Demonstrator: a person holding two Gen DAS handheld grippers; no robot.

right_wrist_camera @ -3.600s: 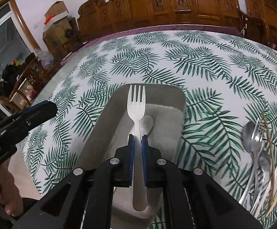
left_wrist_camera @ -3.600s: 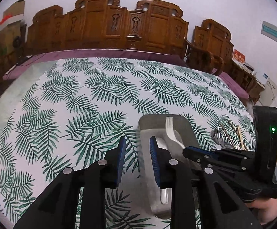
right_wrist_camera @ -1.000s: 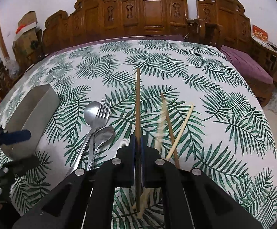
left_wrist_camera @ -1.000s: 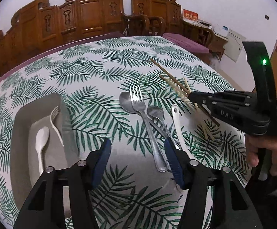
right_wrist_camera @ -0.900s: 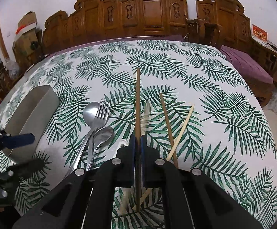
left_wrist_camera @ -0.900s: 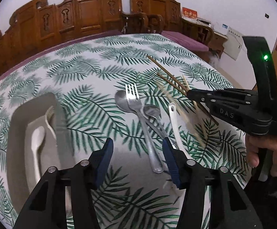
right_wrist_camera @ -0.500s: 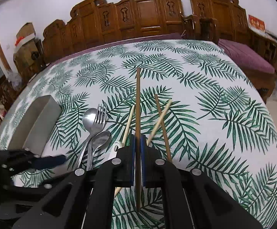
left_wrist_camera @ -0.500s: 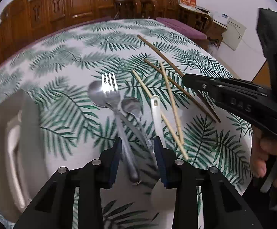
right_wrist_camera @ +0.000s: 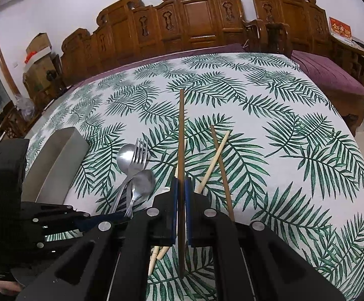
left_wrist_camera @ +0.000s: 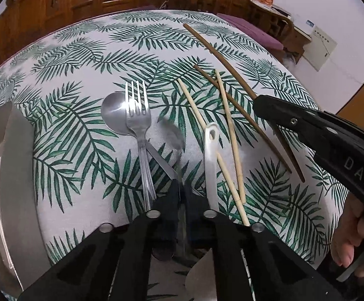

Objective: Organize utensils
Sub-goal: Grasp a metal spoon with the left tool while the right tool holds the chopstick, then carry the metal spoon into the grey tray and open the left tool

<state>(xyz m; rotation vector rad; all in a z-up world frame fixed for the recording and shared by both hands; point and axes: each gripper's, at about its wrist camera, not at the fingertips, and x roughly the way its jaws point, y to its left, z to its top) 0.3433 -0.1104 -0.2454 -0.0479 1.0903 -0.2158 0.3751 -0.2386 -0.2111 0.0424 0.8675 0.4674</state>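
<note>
My right gripper (right_wrist_camera: 180,185) is shut on a dark brown chopstick (right_wrist_camera: 181,135) and holds it above the table; it also shows in the left wrist view (left_wrist_camera: 222,57). My left gripper (left_wrist_camera: 181,188) is shut on the handle of a small metal spoon (left_wrist_camera: 174,133). Beside it lie a metal fork (left_wrist_camera: 138,115) over a larger metal spoon (left_wrist_camera: 113,113), a white plastic utensil (left_wrist_camera: 210,155), two pale chopsticks (left_wrist_camera: 228,125) and another dark chopstick (left_wrist_camera: 242,118). The grey tray (left_wrist_camera: 18,175) at the left holds white plastic cutlery.
The leaf-print tablecloth (right_wrist_camera: 294,150) covers a round table. Carved wooden chairs (right_wrist_camera: 194,12) line the far side, with purple cushions (right_wrist_camera: 324,72) at the right. Cardboard boxes (right_wrist_camera: 37,50) stand at the back left.
My left gripper has dropped toward the metal cutlery and shut on the small spoon's handle. My right gripper has lifted the dark chopstick slightly off the others.
</note>
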